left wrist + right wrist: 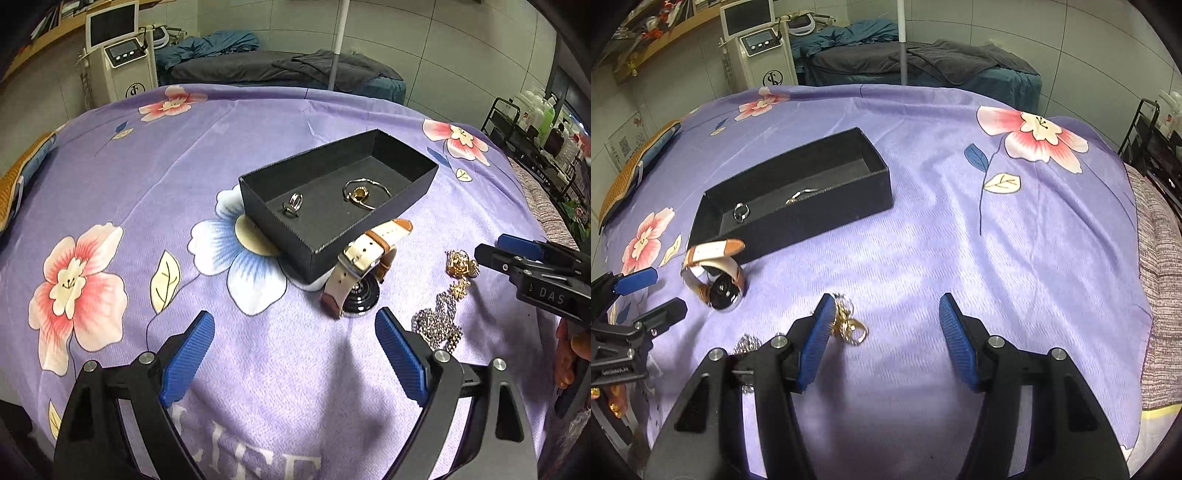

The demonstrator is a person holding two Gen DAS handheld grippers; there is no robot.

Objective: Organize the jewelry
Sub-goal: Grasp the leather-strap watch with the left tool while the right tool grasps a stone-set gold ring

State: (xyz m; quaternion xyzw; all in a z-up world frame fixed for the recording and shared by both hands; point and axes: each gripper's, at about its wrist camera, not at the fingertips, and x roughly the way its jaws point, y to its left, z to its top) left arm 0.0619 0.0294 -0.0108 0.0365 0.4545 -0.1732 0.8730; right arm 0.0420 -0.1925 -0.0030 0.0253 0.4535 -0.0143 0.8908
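A black open box (314, 162) lies on the purple flowered cloth and holds a silver ring (293, 205) and a gold bangle (364, 192). A watch (364, 266) with a white and tan strap rests against the box's near corner. To its right lie a gold jewelry cluster (460, 264) and a silver chain (439, 325). My left gripper (293, 315) is open and empty, just short of the watch. My right gripper (886, 301) is open over the cloth. The gold cluster (849, 325) lies beside its left finger (816, 339), and the silver chain (748, 343) is partly hidden behind it.
The flowered cloth (960, 221) covers a bed or table. An orange and blue cushion (14, 184) lies at its left edge, and a striped blanket (1160, 295) at its right. Beyond stand a white machine (122, 62), a dark treatment bed (277, 66) and a black trolley (517, 125) of bottles.
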